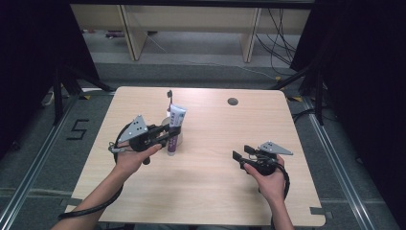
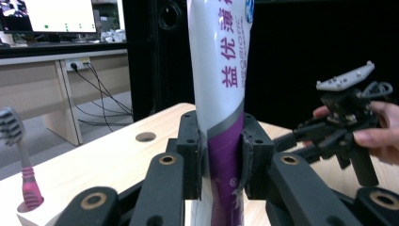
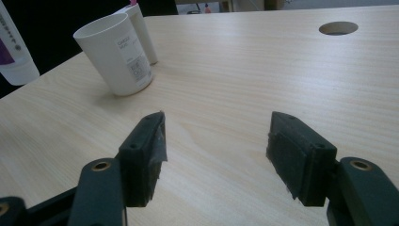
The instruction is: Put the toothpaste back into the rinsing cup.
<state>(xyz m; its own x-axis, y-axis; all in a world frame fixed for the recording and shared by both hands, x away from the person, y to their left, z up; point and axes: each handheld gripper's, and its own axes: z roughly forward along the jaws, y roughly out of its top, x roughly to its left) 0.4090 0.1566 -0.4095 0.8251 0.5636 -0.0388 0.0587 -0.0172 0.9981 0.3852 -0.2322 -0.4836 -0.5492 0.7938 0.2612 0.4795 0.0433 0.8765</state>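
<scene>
Between the left tongs, toothpaste tube stands clamped.

Toothpaste tube upright on worktop, left of centre, cap end down. Cup just behind tube, toothbrush standing in it, head up. Second cup in right gripper view, in front of a further one, tube off to their left there. Cable hole toward far edge, right of centre. Left gripper left of tube, fingers either side of tube, touching. Right gripper well apart, toward near right of worktop, above bare surface.
</scene>
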